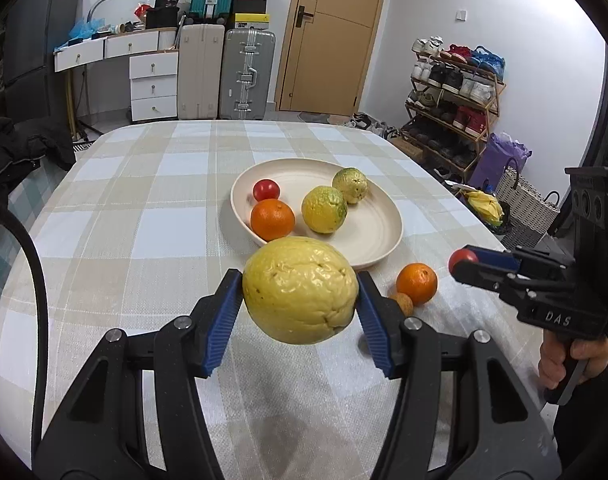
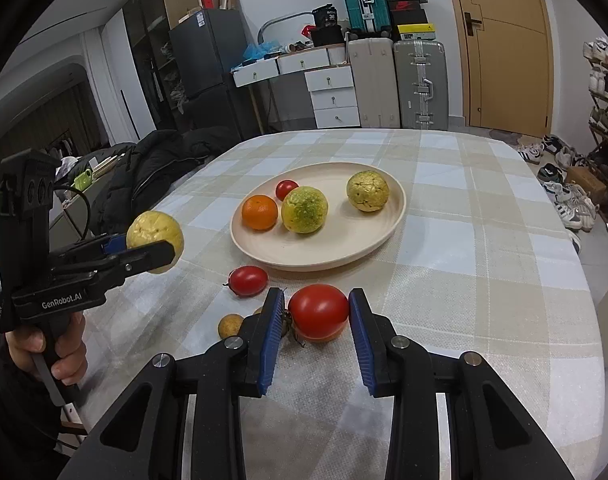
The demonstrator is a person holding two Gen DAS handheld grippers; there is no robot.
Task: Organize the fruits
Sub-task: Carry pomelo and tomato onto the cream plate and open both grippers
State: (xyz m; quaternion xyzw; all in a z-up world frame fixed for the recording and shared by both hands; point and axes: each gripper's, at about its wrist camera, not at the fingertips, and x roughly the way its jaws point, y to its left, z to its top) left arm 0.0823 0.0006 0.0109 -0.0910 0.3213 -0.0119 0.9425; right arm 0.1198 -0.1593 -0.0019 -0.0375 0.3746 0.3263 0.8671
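Note:
My left gripper (image 1: pixel 299 292) is shut on a large wrinkled yellow fruit (image 1: pixel 299 290) and holds it above the table, just short of the cream plate (image 1: pixel 378 236); it also shows in the right wrist view (image 2: pixel 155 246). My right gripper (image 2: pixel 316 312) is shut on a red tomato (image 2: pixel 319 311), seen from the left wrist view (image 1: pixel 462 258) right of the plate. The plate (image 2: pixel 344 252) holds an orange (image 2: pixel 259 212), a small tomato (image 2: pixel 286 189) and two yellow-green fruits (image 2: pixel 304 209) (image 2: pixel 367 191).
On the checked tablecloth near the plate lie another tomato (image 2: pixel 247 280), an orange (image 1: pixel 416 283) and a small brown fruit (image 2: pixel 229 325). A dark jacket (image 2: pixel 151 168) lies off the table's left side. Suitcases, drawers and a shoe rack stand beyond.

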